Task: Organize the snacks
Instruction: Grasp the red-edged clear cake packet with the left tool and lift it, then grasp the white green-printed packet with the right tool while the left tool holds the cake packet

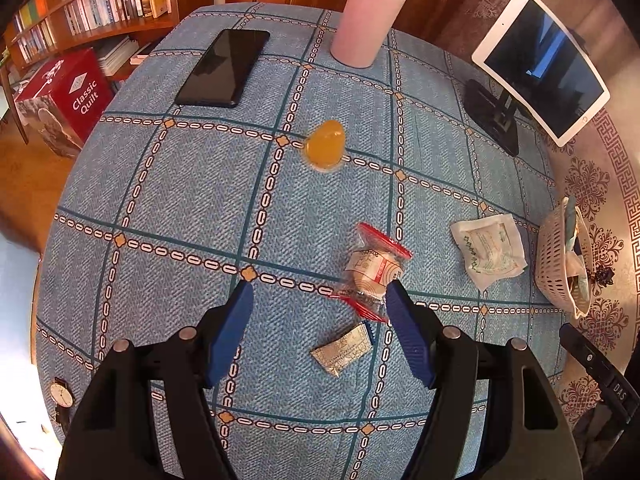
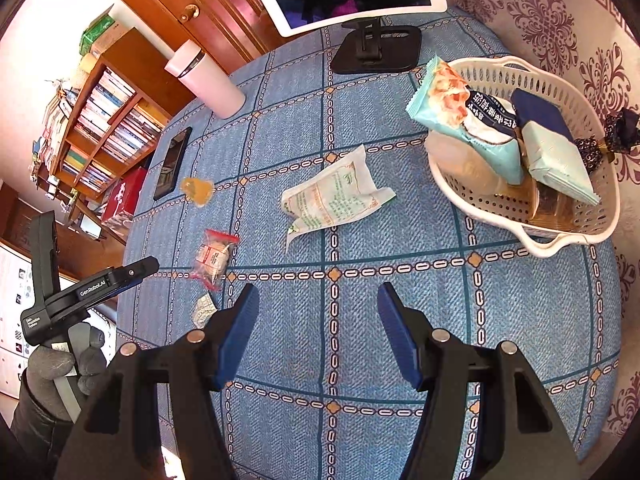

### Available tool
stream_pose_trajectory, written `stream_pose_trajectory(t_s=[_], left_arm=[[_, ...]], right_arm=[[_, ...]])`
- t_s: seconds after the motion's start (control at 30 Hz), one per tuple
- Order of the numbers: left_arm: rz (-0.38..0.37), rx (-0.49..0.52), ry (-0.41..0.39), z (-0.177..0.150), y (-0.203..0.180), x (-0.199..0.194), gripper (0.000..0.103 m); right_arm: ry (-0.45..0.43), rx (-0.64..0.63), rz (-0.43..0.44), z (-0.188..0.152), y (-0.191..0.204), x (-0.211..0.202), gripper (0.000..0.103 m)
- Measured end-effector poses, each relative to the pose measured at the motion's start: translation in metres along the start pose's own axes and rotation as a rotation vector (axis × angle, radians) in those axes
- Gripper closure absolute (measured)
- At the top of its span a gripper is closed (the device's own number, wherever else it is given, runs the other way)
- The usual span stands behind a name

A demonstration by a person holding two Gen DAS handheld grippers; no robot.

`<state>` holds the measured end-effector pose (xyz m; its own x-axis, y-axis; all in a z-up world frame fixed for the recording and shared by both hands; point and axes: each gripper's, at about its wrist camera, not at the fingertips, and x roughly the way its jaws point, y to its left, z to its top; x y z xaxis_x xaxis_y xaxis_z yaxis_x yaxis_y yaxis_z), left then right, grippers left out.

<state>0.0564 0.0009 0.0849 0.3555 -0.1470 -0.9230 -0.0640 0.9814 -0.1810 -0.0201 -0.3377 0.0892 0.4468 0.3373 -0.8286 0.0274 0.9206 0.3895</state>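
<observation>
My left gripper hangs open above the blue checked tablecloth. A red-ended clear snack packet lies just beyond its right fingertip, and a small silver sachet lies on the cloth between the fingers. An orange jelly cup sits farther off. A white and green packet lies to the right, beside the white plastic basket. My right gripper is open over bare cloth. The white and green packet lies ahead of it. The basket at upper right holds several snack packs.
A pink flask, a black phone and a white tablet on a black stand occupy the far side of the table. A wristwatch lies at the near left edge. A gloved hand holds the left gripper's handle. Bookshelves stand behind.
</observation>
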Motion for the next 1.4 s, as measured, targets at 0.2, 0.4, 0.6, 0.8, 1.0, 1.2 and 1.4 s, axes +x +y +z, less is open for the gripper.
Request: stream_pose_trajectory(t_s=[0.2,0.4,0.6,0.8,1.0,1.2,1.4], left_arm=[[-0.028,0.081,0.048,-0.003,-0.021,0.025,0.033],[-0.037,0.156,0.089,-0.003,-0.04,0.052,0.033],[-0.017,0.212,0.107,0.0,-0.048,0.072,0.033],[0.009,0.239,0.107,0.004,-0.048,0.085,0.034],[0.023,0.322,0.064,0.006,-0.056,0.084,0.063],[0.004,0.315,0.036,0.011,-0.045,0.071,0.065],[-0.012,0.277,-0.005,0.018,-0.024,0.048,0.065]], right_arm=[[0.028,0.012,-0.021,-0.011,0.0,0.005,0.041],[0.033,0.052,-0.048,-0.02,-0.011,0.003,0.041],[0.031,0.078,-0.069,-0.026,-0.015,0.002,0.041],[0.04,0.092,-0.079,-0.03,-0.013,0.006,0.041],[0.05,0.096,-0.086,-0.032,-0.009,0.013,0.041],[0.064,0.113,-0.06,-0.025,-0.003,0.026,0.041],[0.074,0.165,-0.02,-0.002,0.0,0.049,0.039]])
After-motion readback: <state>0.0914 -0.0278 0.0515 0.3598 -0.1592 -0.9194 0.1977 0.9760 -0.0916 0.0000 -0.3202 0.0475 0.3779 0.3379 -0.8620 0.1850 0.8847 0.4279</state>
